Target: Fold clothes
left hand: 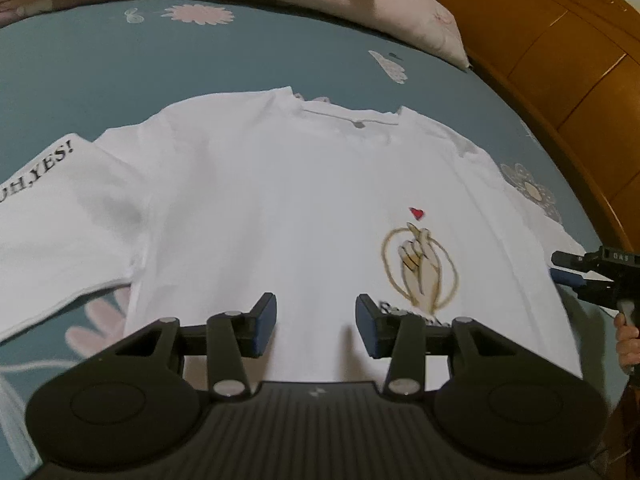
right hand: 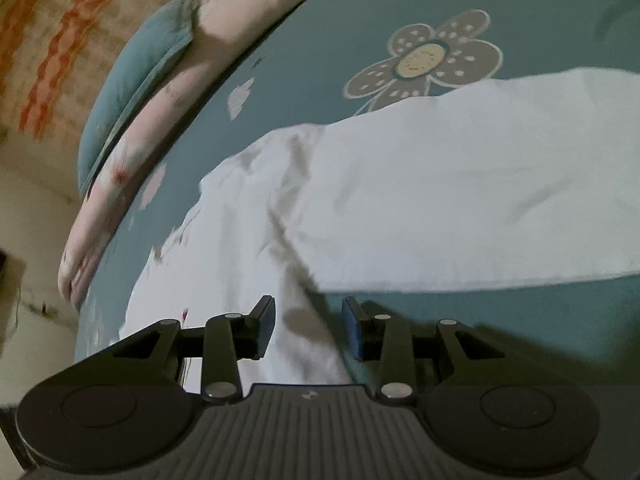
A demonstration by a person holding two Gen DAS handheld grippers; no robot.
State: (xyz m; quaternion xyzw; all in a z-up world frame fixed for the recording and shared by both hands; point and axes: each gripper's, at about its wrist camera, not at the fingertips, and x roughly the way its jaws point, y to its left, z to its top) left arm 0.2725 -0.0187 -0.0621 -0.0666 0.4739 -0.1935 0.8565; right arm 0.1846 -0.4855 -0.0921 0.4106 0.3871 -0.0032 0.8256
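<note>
A white T-shirt (left hand: 280,200) lies spread flat on the bed (left hand: 120,60), front side up, its collar toward the pink pillow (left hand: 420,12). The left hand-held gripper (left hand: 316,322) hangs over the lower part of the T-shirt, beside the printed hand drawing (left hand: 420,268); its jaws stand apart and nothing is between them. The right hand-held gripper (right hand: 308,330) is over the T-shirt's side where the sleeve (right hand: 480,200) spreads out; its jaws are also apart and hold no cloth.
</note>
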